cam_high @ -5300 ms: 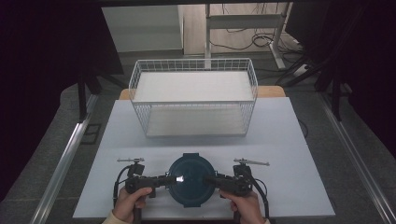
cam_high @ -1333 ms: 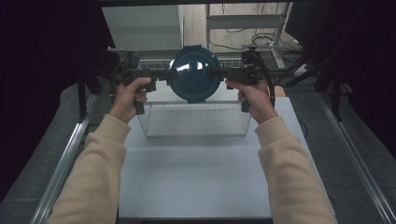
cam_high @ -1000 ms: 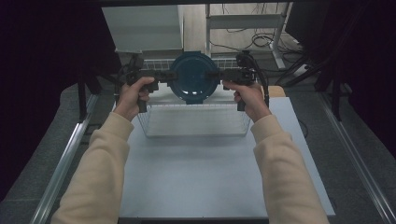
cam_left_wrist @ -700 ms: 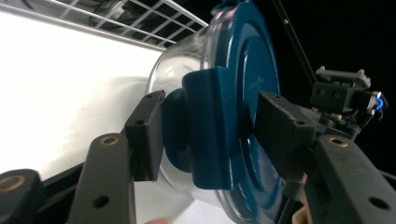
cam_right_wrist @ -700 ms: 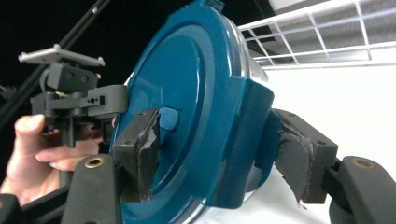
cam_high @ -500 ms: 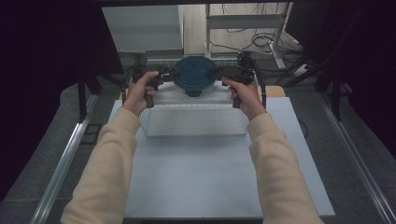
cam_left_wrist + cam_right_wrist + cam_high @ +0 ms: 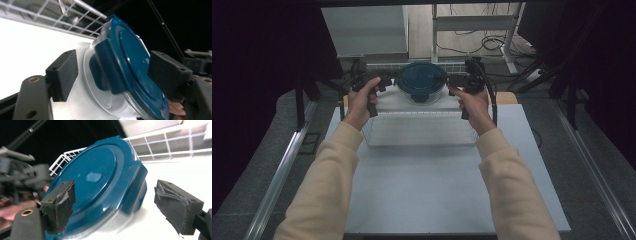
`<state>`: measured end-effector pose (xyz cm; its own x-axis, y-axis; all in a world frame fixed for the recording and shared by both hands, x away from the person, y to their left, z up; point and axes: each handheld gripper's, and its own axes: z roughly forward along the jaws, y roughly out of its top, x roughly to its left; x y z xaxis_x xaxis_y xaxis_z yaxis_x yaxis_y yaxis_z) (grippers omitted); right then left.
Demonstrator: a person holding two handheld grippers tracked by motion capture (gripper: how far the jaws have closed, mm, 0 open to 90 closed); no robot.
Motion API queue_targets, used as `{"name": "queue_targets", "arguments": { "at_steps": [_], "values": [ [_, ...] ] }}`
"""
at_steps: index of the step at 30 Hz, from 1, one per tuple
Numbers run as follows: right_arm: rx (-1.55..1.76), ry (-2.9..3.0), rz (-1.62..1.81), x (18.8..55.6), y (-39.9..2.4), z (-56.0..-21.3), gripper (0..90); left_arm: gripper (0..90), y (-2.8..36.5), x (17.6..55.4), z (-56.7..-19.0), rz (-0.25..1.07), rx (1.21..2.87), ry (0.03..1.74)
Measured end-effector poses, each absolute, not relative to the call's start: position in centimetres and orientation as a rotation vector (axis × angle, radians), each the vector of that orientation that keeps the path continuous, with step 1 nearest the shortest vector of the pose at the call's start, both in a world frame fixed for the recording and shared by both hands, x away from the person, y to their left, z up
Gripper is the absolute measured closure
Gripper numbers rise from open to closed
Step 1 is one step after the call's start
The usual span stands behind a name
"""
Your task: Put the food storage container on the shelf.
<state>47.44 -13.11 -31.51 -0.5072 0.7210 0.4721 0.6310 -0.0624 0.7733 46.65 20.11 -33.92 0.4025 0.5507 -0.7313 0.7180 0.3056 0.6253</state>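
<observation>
High view: lidded container [image 7: 421, 86] inside wire basket [image 7: 419, 131], far end of tabletop [image 7: 422, 190]. Left tongs [image 7: 388, 82], right tongs [image 7: 455, 80] just been opening, released, flanking side latches. Risk: pads snagging latch on withdrawal, tipping container.

Dim, dark-edged high view; both gripper views blow the white floor out and blur the lid [image 7: 95, 187].

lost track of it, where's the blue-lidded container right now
In the high view the blue-lidded container sits in the far part of the white wire basket, between the left gripper and right gripper, whose jaws stand open on either side of it.
</observation>
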Motion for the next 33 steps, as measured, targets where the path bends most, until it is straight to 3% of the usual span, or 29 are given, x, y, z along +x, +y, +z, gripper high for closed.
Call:
{"name": "queue_targets", "arguments": {
  "at_steps": [8, 19, 28, 33],
  "values": [
    [1.260, 2.125, 1.496, 41.4, -15.4, -32.6, 16.9, 20.7, 21.6, 39.7, -34.9, -0.004, 1.462, 1.126],
    [1.094, 2.188, 1.447, 32.3, -19.0, -37.8, 18.3, 20.8, 23.0, 30.1, -41.7, 0.075, 1.585, 1.072],
    [1.190, 2.229, 1.508, 27.8, -21.8, -44.2, 19.0, 20.9, 21.6, 26.7, -48.8, 0.088, 1.763, 1.127],
    [1.199, 2.224, 1.356, 27.0, -22.7, -46.5, 18.7, 21.0, 21.3, 25.9, -50.2, 0.153, 1.844, 1.137]
  ]
}}
